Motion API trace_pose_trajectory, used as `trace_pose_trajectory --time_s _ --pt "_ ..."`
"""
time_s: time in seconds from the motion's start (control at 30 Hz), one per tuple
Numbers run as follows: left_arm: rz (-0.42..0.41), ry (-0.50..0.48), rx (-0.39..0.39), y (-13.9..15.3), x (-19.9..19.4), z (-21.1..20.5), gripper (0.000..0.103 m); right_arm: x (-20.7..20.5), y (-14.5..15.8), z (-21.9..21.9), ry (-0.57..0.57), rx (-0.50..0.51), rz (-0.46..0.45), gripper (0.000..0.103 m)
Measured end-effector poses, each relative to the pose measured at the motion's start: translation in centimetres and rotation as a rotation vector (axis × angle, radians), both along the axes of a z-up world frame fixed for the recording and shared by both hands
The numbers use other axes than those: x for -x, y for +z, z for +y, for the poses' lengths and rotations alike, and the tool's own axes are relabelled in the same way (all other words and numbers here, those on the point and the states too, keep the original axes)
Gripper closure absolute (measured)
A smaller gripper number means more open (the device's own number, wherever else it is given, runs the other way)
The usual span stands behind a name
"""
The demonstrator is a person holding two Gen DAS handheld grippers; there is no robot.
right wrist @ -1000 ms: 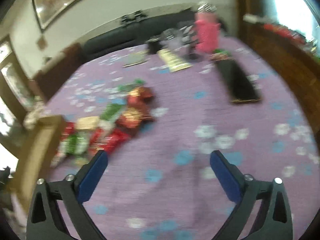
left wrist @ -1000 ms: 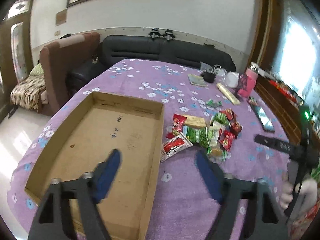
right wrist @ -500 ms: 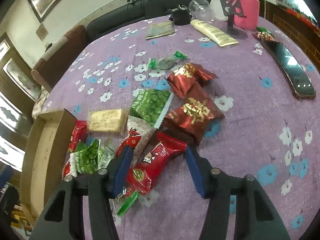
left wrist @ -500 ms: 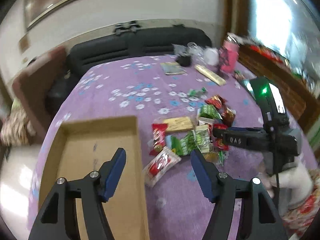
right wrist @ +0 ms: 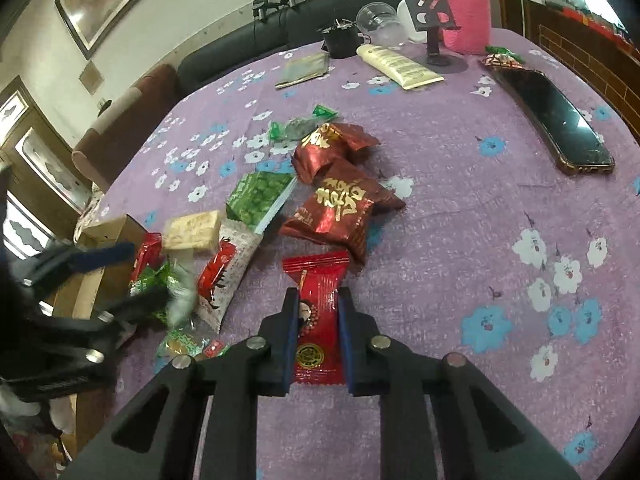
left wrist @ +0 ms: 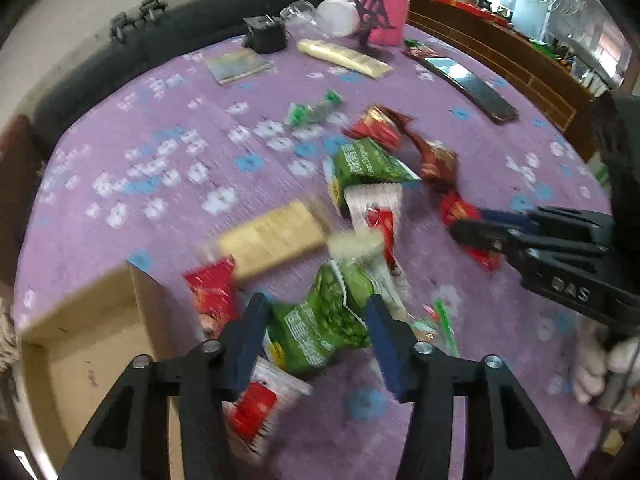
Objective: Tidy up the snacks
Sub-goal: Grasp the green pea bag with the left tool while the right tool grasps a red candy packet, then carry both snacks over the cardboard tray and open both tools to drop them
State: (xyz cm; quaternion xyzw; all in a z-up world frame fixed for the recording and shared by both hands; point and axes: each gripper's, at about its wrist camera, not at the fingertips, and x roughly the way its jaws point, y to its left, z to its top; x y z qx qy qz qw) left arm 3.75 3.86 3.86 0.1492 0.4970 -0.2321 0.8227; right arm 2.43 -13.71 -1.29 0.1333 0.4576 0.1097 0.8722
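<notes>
Right hand-held gripper (right wrist: 318, 312): its jaws have just closed and now pinch the red packet (right wrist: 320, 316) lying on the purple floral tabletop (right wrist: 460, 240). Left hand-held gripper (left wrist: 316, 328): its jaws have just been narrowing around a green packet (left wrist: 320, 324); the frame is blurred, so whether the pads press it cannot be told. At 9 o'clock of this packet lies the cardboard box (left wrist: 80, 340). At 12 o'clock, a beige bar (left wrist: 276, 236), then a second green packet (left wrist: 368, 164) and 2 dark red packets (right wrist: 340, 212). Farthest, at 1 o'clock, a phone (right wrist: 556, 120), a cream tube (right wrist: 400, 65) and a pink bottle (right wrist: 466, 12).
</notes>
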Motion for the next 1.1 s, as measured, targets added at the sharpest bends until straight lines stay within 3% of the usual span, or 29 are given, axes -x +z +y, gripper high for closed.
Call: trace_pose_trajectory --time_s 0.07,0.13,0.27,0.4,0.5,0.57,0.63,0.8,1.1 --pt "0.052 -0.036 0.044 0.1 0.8 0.0 0.064 0.1 0.0 0.0 0.003 -0.008 -0.001 0.086" --pt "0.073 -0.078 0.061 0.3 2.2 -0.1 0.064 0.1 -0.1 -0.2 0.005 -0.026 0.004 0.086" --pt "-0.019 -0.112 -0.009 1.2 4.3 -1.0 0.064 0.1 -0.1 -0.3 0.005 -0.038 0.007 0.086" --pt "-0.129 -0.136 -0.125 0.7 4.6 -2.2 0.034 0.1 -0.1 -0.3 0.005 -0.039 0.004 0.086" --pt "-0.122 -0.154 -0.158 -0.7 4.0 -3.3 0.033 0.1 -0.1 -0.3 0.006 -0.035 0.0 0.085" --pt "-0.096 -0.143 -0.159 -1.4 3.5 -3.2 0.038 0.2 -0.1 -0.4 0.006 -0.036 -0.002 0.085" --pt "-0.082 -0.128 -0.142 -1.4 3.6 -3.2 0.066 0.2 -0.1 -0.3 0.005 -0.036 -0.003 0.085" --pt "-0.106 -0.032 -0.059 0.2 4.7 -2.0 0.068 0.4 0.1 -0.4 0.0 -0.044 -0.009 0.086" --pt "-0.215 0.196 0.093 5.3 11.2 4.7 0.068 2.1 2.6 -0.2 -0.016 -0.028 -0.157 0.086"
